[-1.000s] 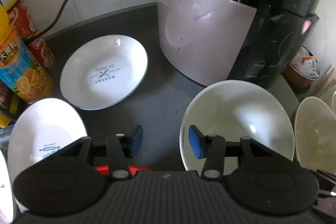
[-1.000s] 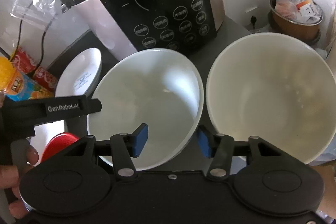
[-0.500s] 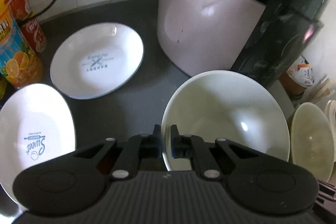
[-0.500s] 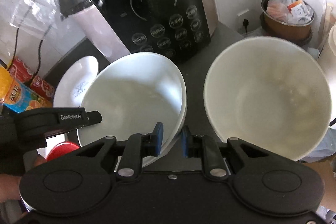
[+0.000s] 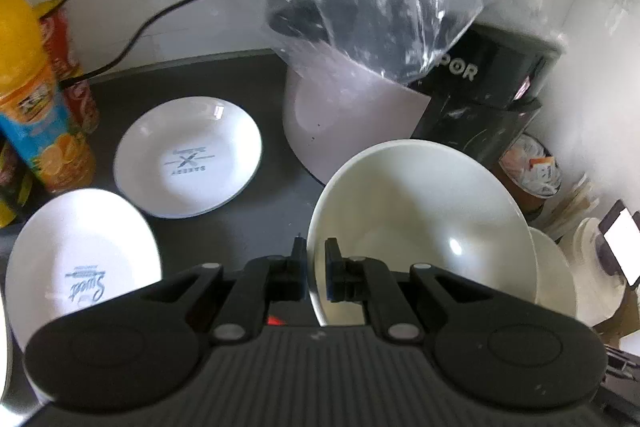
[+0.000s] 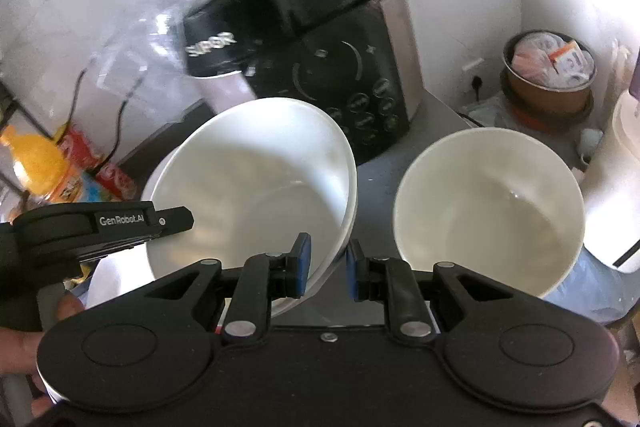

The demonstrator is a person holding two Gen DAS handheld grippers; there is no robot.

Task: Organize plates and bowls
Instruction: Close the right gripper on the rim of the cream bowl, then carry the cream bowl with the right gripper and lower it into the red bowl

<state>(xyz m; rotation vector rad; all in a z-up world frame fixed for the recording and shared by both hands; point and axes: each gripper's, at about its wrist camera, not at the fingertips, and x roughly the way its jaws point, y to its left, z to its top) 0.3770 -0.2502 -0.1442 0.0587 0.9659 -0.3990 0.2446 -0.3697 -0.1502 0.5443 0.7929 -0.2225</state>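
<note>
Both my claws are pinching one white bowl by opposite rims.

I'm gripping the white bowl [image 5: 420, 227] from two sides so it is tilting clear of the counter [image 5: 224, 239], probably to nest it in the second bowl [image 6: 488, 207] at 3 o'clock. My left gripper [image 5: 314, 271] is clamping the rim at 6 o'clock, jaws nearly together; my right gripper [image 6: 326, 267] is clamping the far rim. Two plates [image 5: 188, 155] are lying at 10 o'clock.

We read "SUPOR" on the cooker [image 6: 304, 39], "GenRobot.AI" on the left gripper [image 6: 120, 221], "BAKERY" on one plate [image 5: 188, 157], "Sweet" on another [image 5: 86, 267].
</note>
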